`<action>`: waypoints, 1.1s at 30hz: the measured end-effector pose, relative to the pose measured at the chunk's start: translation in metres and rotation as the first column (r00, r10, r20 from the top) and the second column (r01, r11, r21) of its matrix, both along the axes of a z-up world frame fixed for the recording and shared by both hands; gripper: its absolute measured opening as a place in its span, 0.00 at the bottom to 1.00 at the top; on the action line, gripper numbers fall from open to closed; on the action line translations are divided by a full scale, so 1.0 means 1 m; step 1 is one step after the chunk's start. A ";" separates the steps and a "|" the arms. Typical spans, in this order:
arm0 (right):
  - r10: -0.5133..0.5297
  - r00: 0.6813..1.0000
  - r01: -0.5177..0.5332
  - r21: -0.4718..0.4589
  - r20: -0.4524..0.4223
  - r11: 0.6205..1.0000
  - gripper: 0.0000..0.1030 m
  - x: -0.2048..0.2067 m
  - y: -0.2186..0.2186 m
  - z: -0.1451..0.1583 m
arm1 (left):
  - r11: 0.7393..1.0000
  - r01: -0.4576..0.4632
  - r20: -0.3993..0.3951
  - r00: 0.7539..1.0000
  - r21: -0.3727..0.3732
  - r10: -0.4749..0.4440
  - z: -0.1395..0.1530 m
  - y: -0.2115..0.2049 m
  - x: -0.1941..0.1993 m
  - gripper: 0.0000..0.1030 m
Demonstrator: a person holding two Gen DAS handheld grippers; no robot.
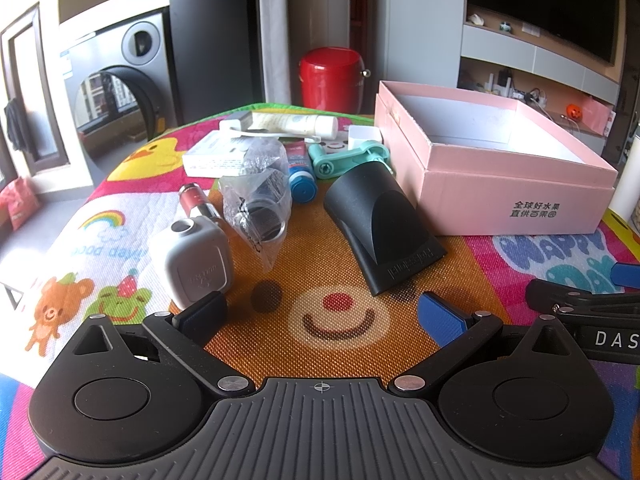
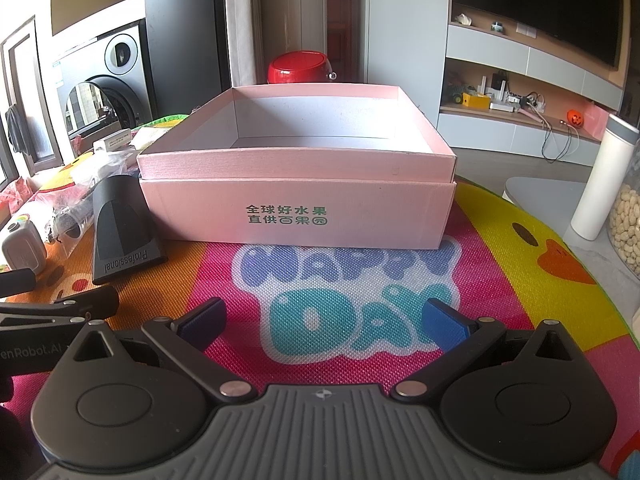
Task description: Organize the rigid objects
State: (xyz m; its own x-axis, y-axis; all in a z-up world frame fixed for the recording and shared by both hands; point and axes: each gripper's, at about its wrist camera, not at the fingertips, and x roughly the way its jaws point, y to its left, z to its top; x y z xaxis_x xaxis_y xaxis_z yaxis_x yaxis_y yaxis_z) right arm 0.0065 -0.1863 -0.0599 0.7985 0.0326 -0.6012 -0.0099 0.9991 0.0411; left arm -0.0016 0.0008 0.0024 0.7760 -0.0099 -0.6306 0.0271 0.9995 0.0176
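Left claw (image 1: 322,314) spread, empty | right claw (image 2: 322,320) spread, empty | pink box (image 2: 296,216) lidless, green lettering

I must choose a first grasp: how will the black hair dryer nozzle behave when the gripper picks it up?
The black nozzle looks like stiff moulded plastic, so it should probably keep its shape. It is hollow, likely light. Its smooth tapered sides may slip in the open left gripper.
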 end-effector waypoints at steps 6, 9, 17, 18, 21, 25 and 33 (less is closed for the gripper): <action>0.000 1.000 0.000 0.002 0.000 1.000 1.00 -0.001 0.000 0.000 | 1.000 0.000 0.000 1.000 -0.001 0.000 0.000 0.000 0.000 1.00; 0.000 1.000 0.000 0.003 0.001 1.000 1.00 -0.001 0.000 0.000 | 1.000 -0.001 0.000 1.000 -0.002 0.001 -0.001 -0.002 0.001 1.00; 0.127 0.988 -0.128 -0.010 -0.088 0.992 1.00 0.006 -0.009 0.006 | 1.000 0.000 0.000 1.000 -0.010 0.000 0.000 0.000 0.000 1.00; 0.133 0.987 -0.135 -0.014 -0.093 0.991 1.00 0.006 -0.009 0.006 | 1.000 0.000 0.000 1.000 -0.008 0.000 0.000 0.000 0.000 1.00; 0.137 0.985 -0.139 -0.017 -0.102 0.990 1.00 0.006 -0.009 0.007 | 0.999 0.006 0.003 1.000 -0.036 -0.006 0.001 0.004 -0.002 1.00; 0.143 0.985 -0.146 -0.018 -0.100 0.989 1.00 0.007 -0.010 0.009 | 0.992 0.032 0.009 0.999 -0.118 -0.031 0.009 0.020 -0.016 1.00; 0.155 0.984 -0.157 -0.023 -0.087 0.987 1.00 0.005 -0.009 0.008 | 0.998 -0.013 0.049 0.999 -0.059 0.015 0.019 0.080 0.005 1.00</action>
State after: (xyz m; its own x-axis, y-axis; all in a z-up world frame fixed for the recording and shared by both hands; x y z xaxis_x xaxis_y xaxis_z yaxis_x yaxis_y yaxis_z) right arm 0.0118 -0.1951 -0.0514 0.7314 0.1340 -0.6686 -0.1636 0.9863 0.0187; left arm 0.0034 0.0809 0.0213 0.8067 -0.0345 -0.5900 0.0136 0.9991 -0.0397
